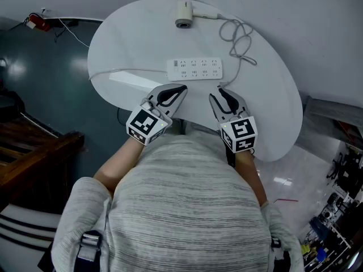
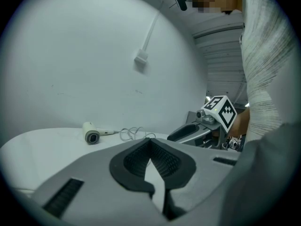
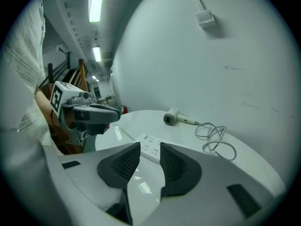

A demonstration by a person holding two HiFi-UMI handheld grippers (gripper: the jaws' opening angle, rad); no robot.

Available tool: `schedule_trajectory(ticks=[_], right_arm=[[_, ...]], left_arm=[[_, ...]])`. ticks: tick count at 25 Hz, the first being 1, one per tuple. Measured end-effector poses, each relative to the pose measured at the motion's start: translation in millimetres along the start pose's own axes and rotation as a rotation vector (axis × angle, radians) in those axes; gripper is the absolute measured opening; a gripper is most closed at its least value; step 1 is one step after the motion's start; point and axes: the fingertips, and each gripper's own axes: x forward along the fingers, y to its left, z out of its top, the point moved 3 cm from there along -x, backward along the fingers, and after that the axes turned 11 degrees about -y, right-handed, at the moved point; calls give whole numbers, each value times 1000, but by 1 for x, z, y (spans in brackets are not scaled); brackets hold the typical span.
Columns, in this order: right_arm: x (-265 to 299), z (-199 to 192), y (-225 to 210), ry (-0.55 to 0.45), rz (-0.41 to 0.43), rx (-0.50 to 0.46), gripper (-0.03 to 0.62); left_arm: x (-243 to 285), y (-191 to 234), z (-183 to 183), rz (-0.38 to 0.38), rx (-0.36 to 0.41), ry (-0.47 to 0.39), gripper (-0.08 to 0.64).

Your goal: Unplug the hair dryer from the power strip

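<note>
— How do the grippers stand?
— The left gripper (image 2: pixel 150 144) has its jaws pressed together on nothing. The right gripper (image 3: pixel 145 160) has them spread and empty.
— And beyond them?
— Both hover at the near edge of a white oval table (image 1: pixel 130 38). The power strip (image 1: pixel 195 68) lies just ahead and the hair dryer (image 1: pixel 184 15) at the far edge, its cord (image 1: pixel 241 41) looped to the right; the plug end possibly lies off the strip. There is a white wall (image 1: pixel 317 16) behind and a dark floor (image 1: pixel 45 84) to the left.

I see a glossy white oval table (image 1: pixel 113 44) bearing a white rectangular plastic power strip (image 1: pixel 194 68). Beyond the strip lie a cream hair dryer (image 1: pixel 184 13) and its pale grey cord (image 1: pixel 238 38). On the strip's near side, the grey left gripper (image 1: pixel 181 88) and right gripper (image 1: pixel 221 91) show black pads and black-and-white marker cubes.
</note>
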Motion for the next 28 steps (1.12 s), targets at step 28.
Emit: schedule_trajectory(ticks=[28], right_arm=[[1,1,37,-49,133,-38,25]], left_arm=[[-4,-13,-21,-23,-64,19,6]])
